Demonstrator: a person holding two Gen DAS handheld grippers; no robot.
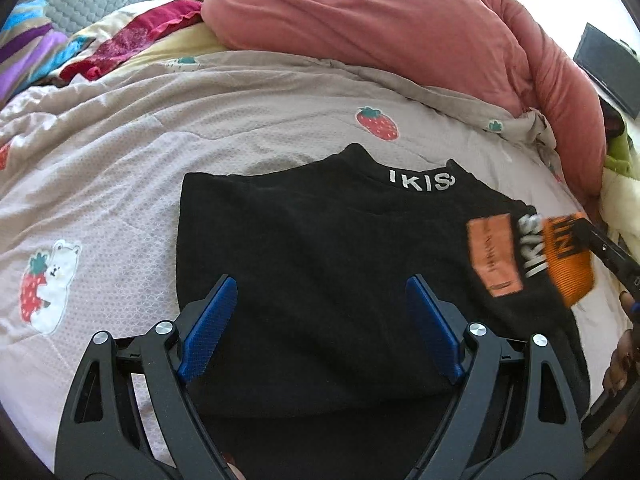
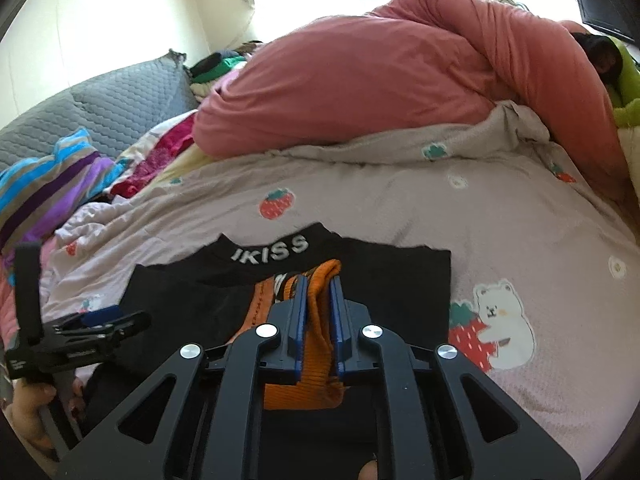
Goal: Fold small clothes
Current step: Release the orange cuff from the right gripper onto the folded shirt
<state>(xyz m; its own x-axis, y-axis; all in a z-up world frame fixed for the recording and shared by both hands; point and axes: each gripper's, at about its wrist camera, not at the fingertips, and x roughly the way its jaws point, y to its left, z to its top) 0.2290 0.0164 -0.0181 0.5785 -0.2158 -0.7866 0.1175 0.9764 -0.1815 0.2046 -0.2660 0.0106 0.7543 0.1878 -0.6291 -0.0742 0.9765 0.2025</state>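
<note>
A small black top (image 1: pixel 320 248) with white "IKISS" on its collar lies flat on the bed, partly folded; it also shows in the right wrist view (image 2: pixel 192 300). My left gripper (image 1: pixel 320 292) is open and empty just above its lower middle. My right gripper (image 2: pixel 318 292) is shut on the orange ribbed sleeve cuff (image 2: pixel 316 360) and holds that sleeve over the body of the top. In the left wrist view the cuff (image 1: pixel 568 264) and the right gripper (image 1: pixel 608 252) are at the right edge, blurred.
The top rests on a pinkish-grey quilt (image 1: pixel 140 160) with strawberry and bear prints. A bulky salmon duvet (image 1: pixel 380 32) lies behind it. Colourful clothes (image 1: pixel 80 48) are piled at the far left, by a grey quilted cushion (image 2: pixel 120 96).
</note>
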